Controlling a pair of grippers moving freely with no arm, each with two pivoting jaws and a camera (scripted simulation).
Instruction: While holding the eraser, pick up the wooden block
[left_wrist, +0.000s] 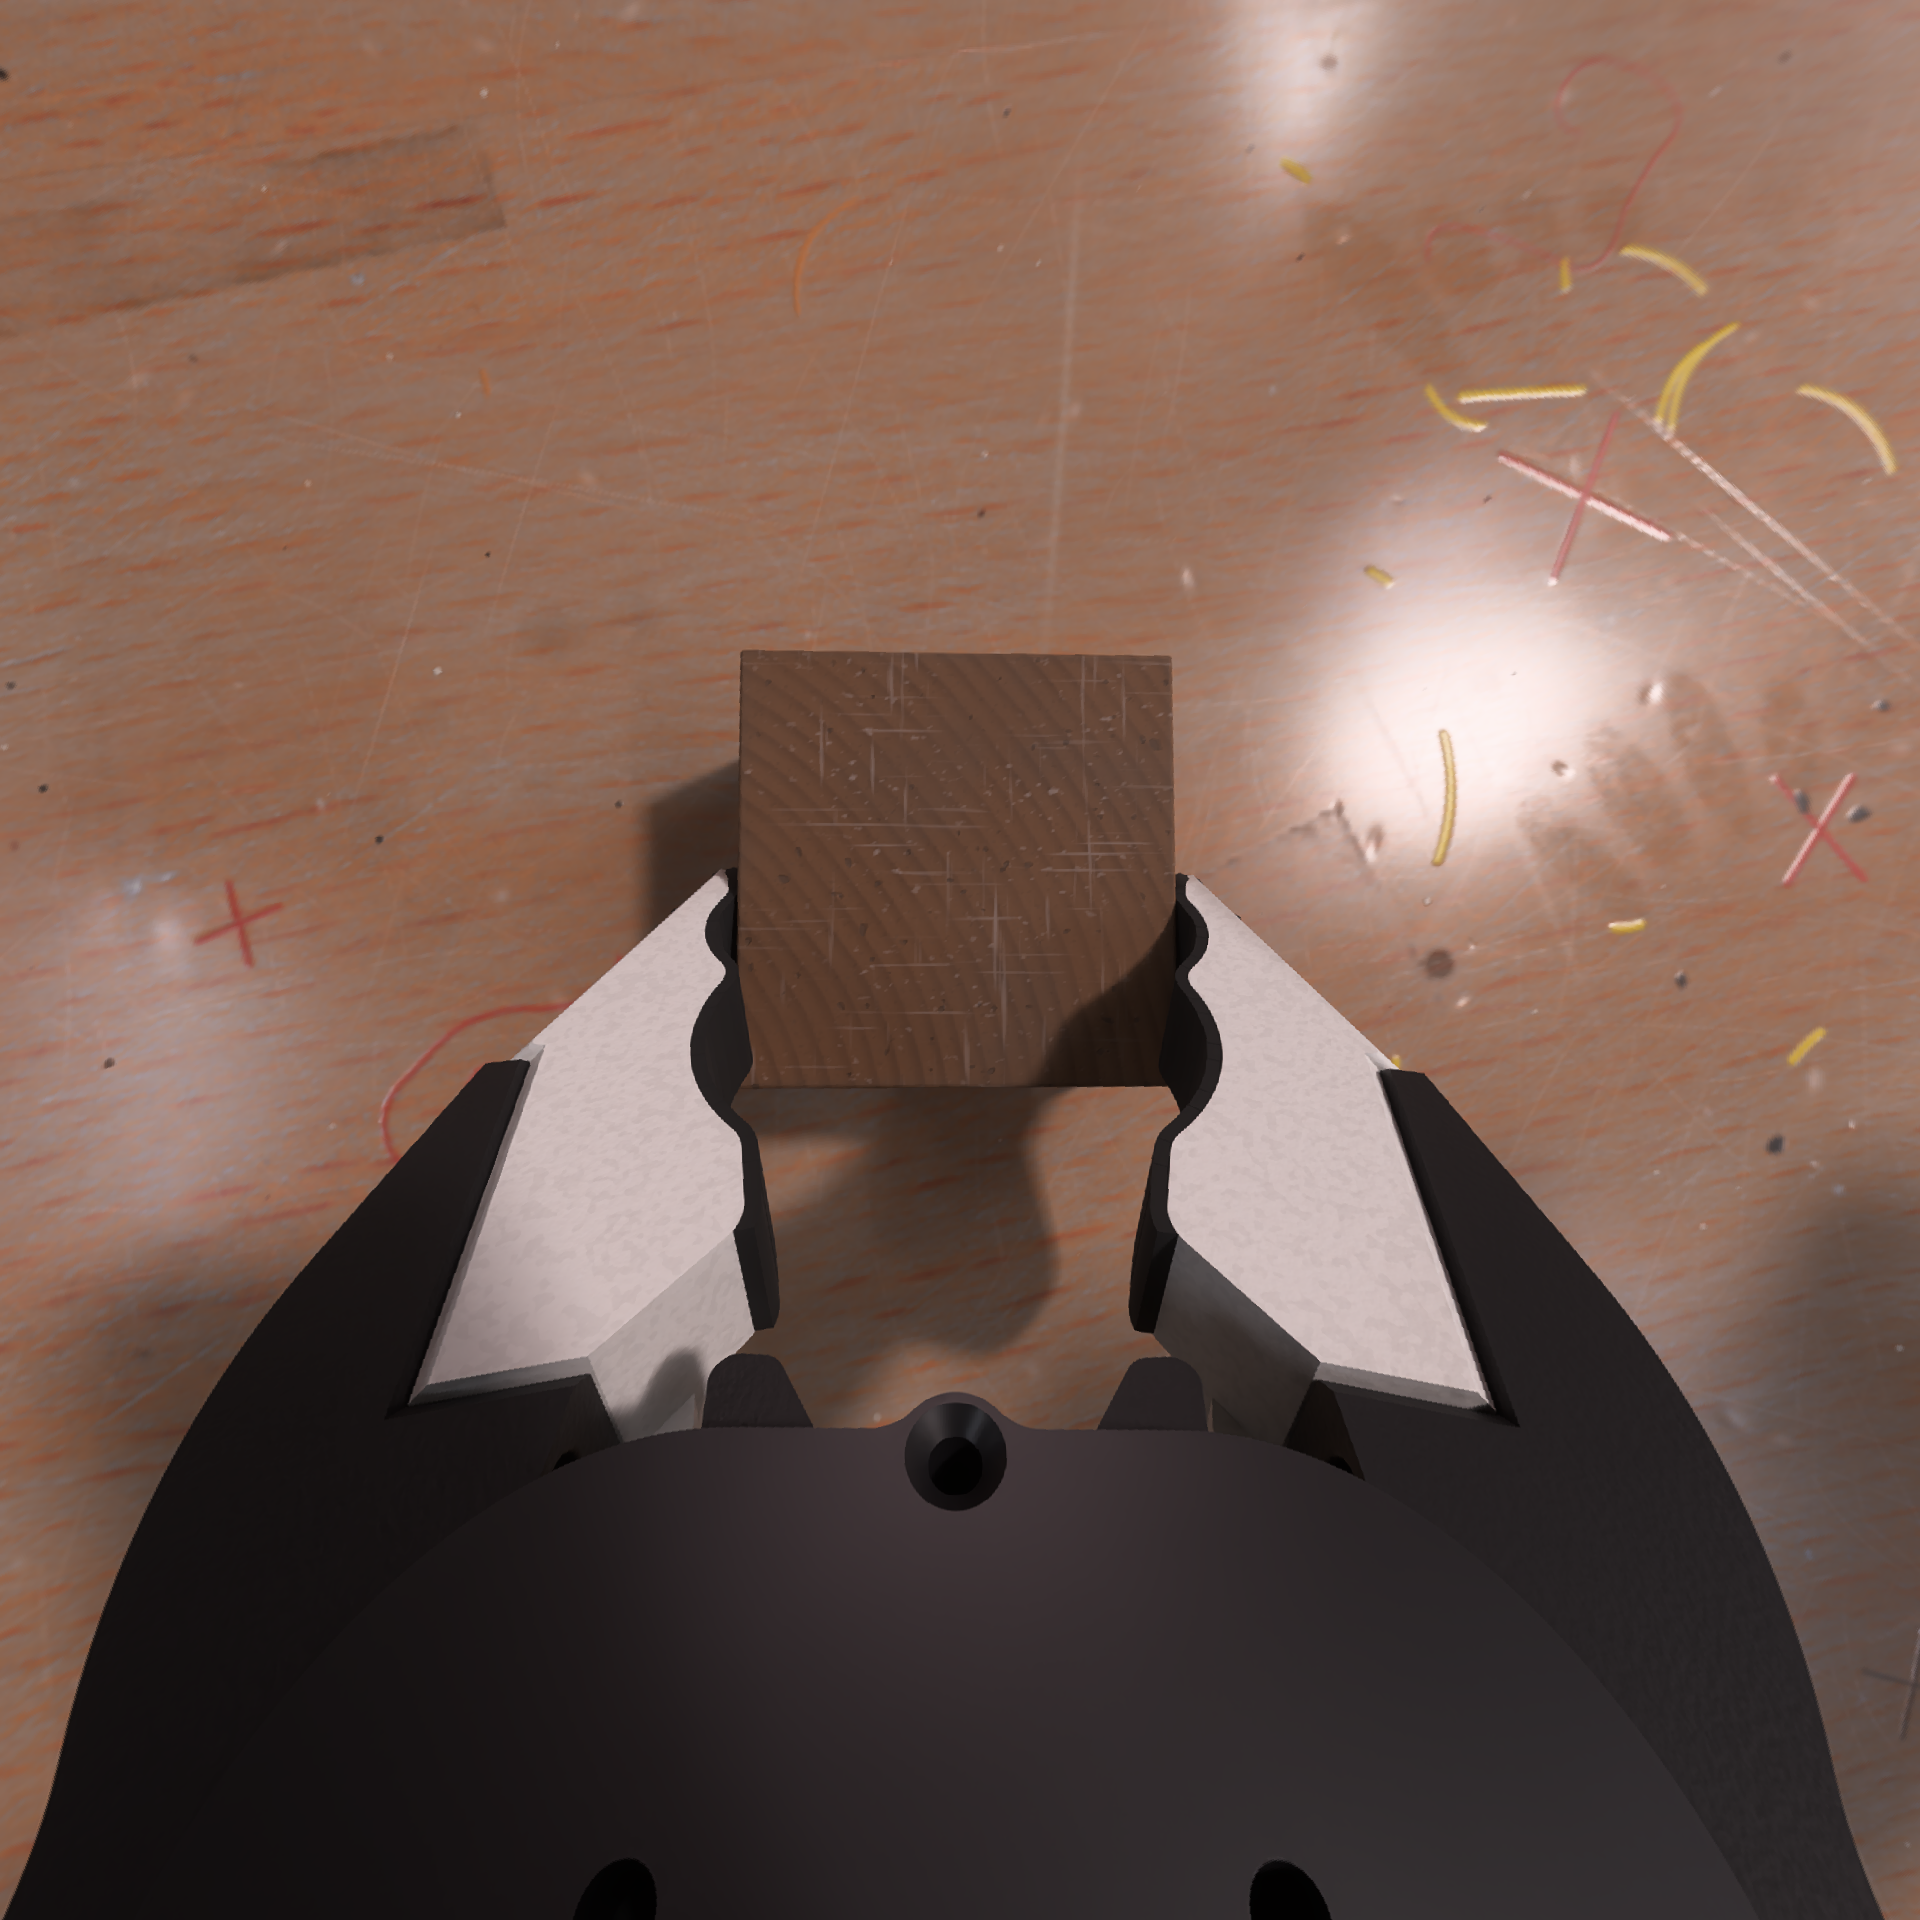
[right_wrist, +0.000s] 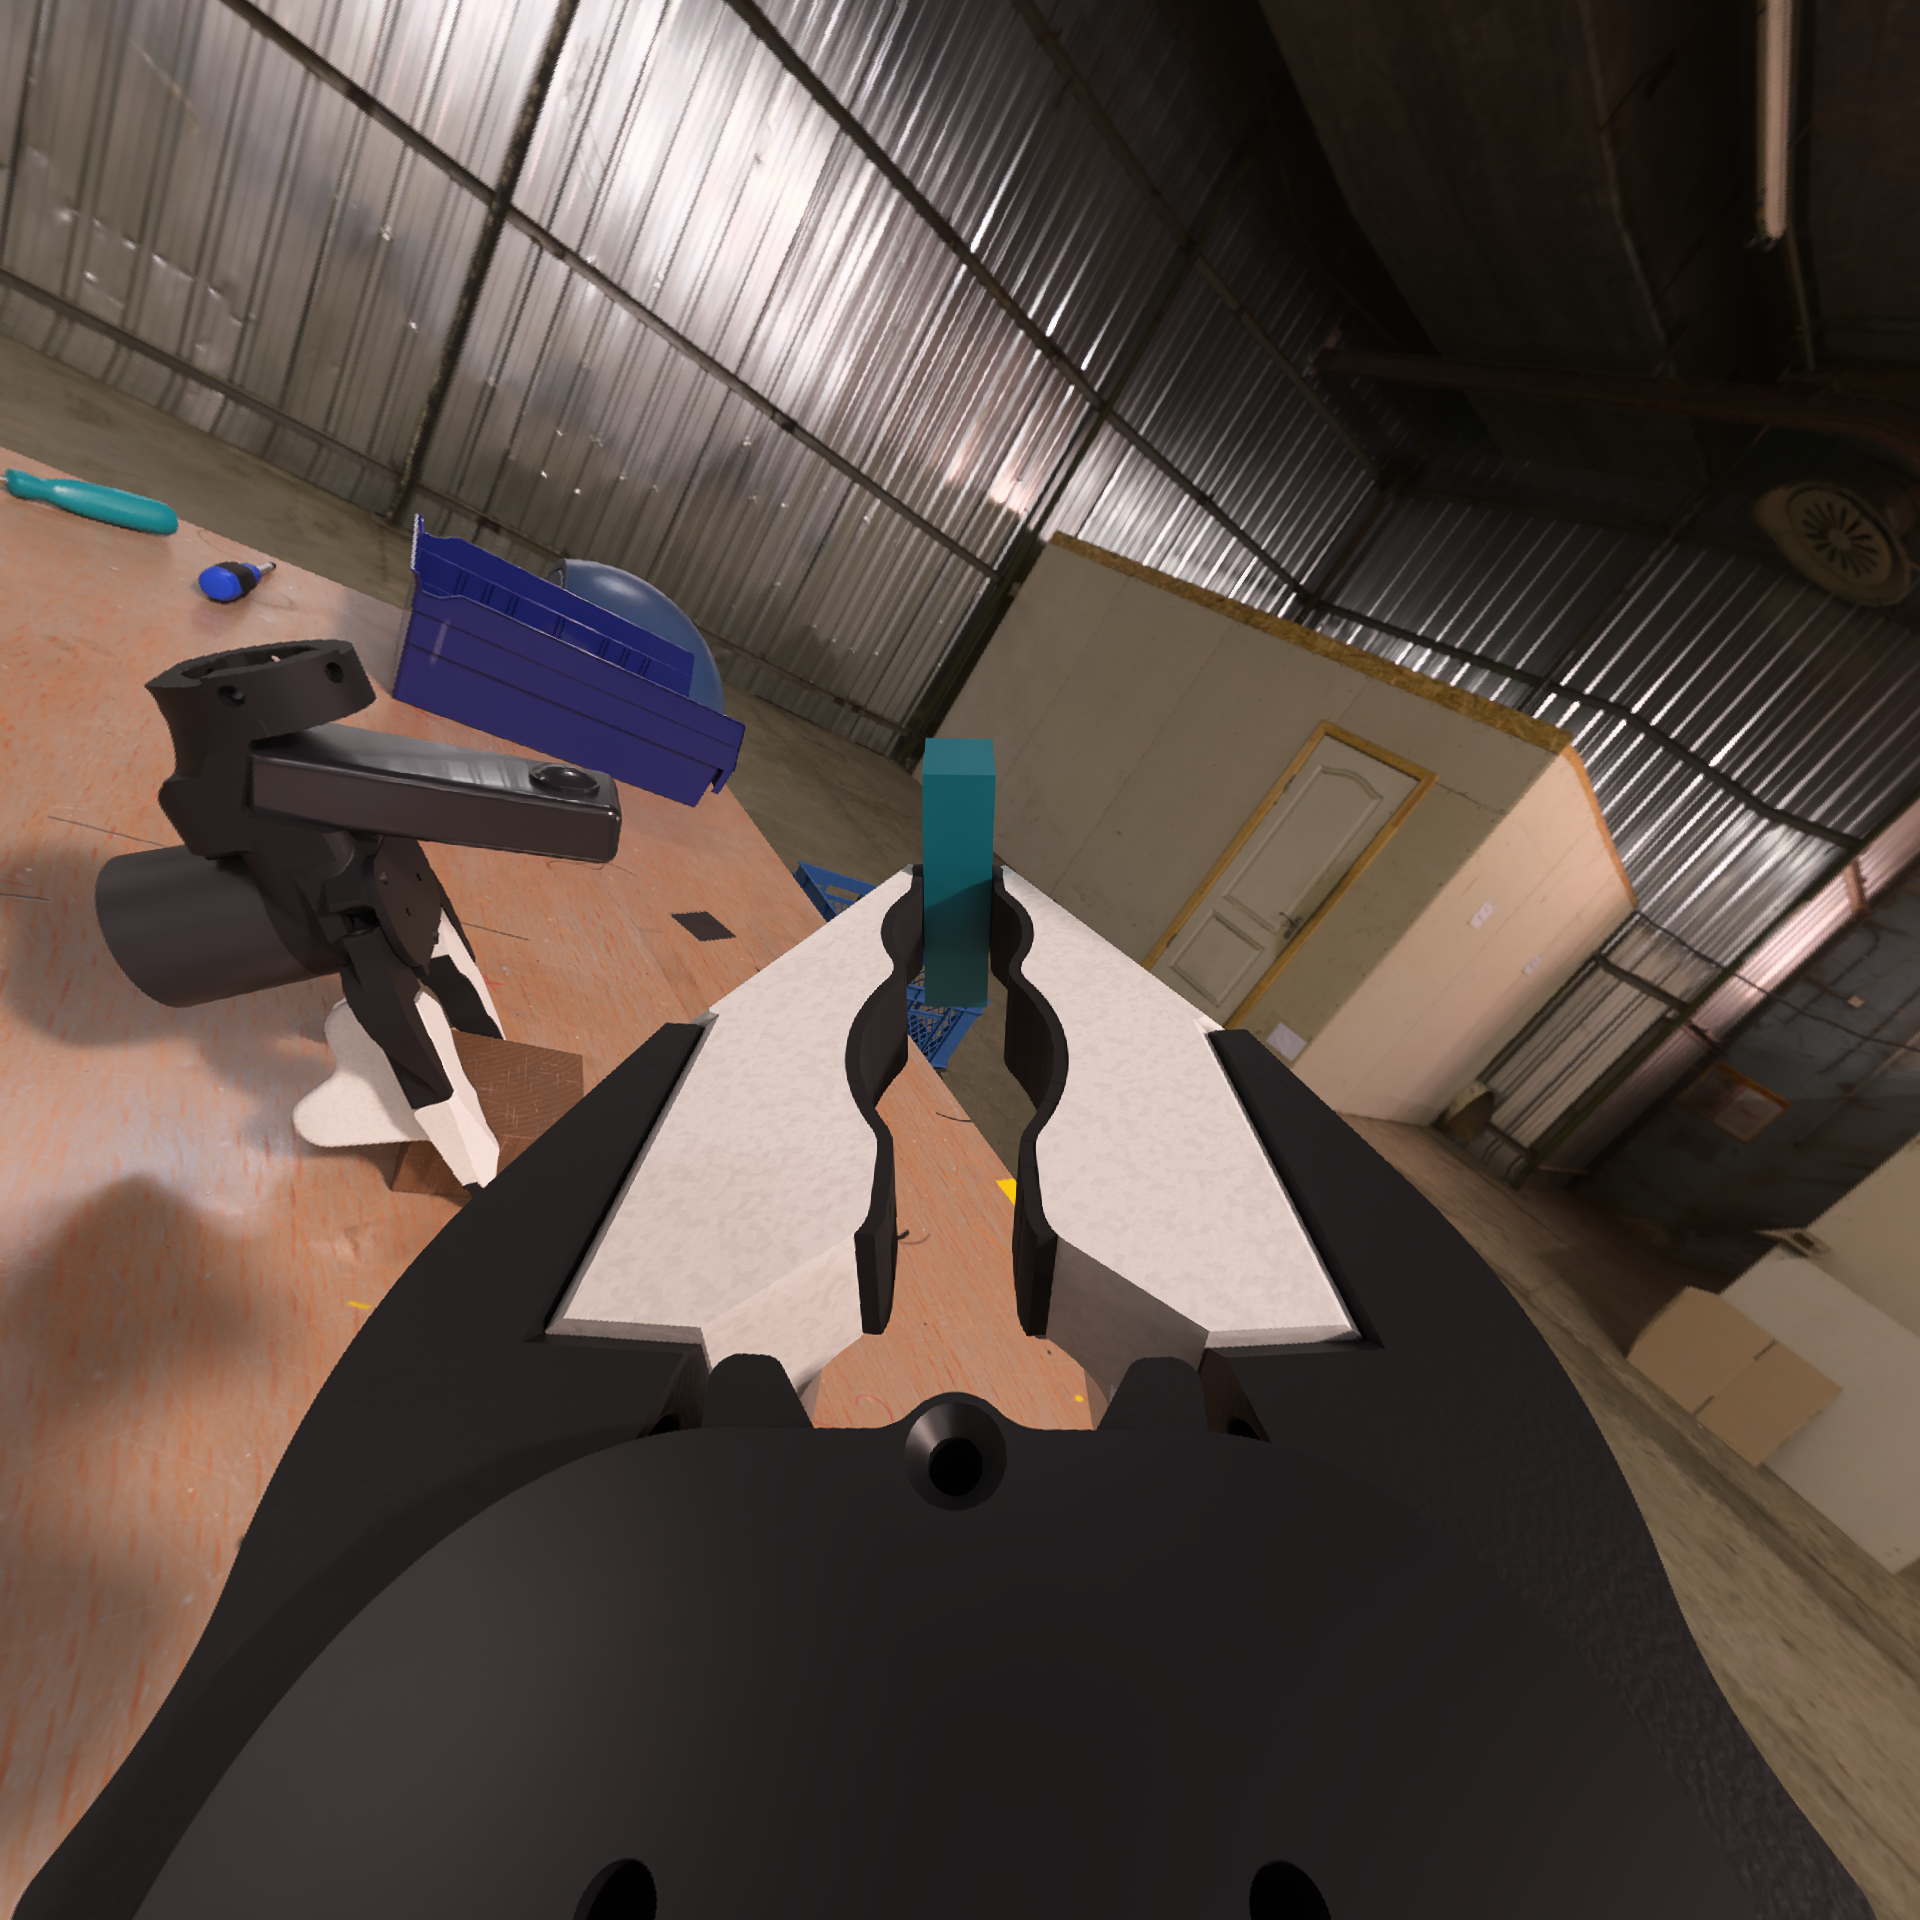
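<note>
The wooden block (left_wrist: 956, 873), a dark brown cube, sits between the fingers of my left gripper (left_wrist: 956, 894), seen from above over the wooden table (left_wrist: 416, 416). The jaws press against its left and right sides. I cannot tell whether it rests on the table or is just off it. The right wrist view shows the block (right_wrist: 530, 1075) with the left gripper (right_wrist: 457, 1101) over it. My right gripper (right_wrist: 956, 894) is shut on the teal eraser (right_wrist: 956, 831), which stands upright out of its fingertips, raised above the table.
A dark blue bin (right_wrist: 561, 675) stands at the table's far side with a blue-grey dome (right_wrist: 644, 613) behind it. A teal-handled tool (right_wrist: 94, 504) and a small blue-handled tool (right_wrist: 231, 579) lie at the far left. The table edge (right_wrist: 810, 914) runs diagonally right of the block.
</note>
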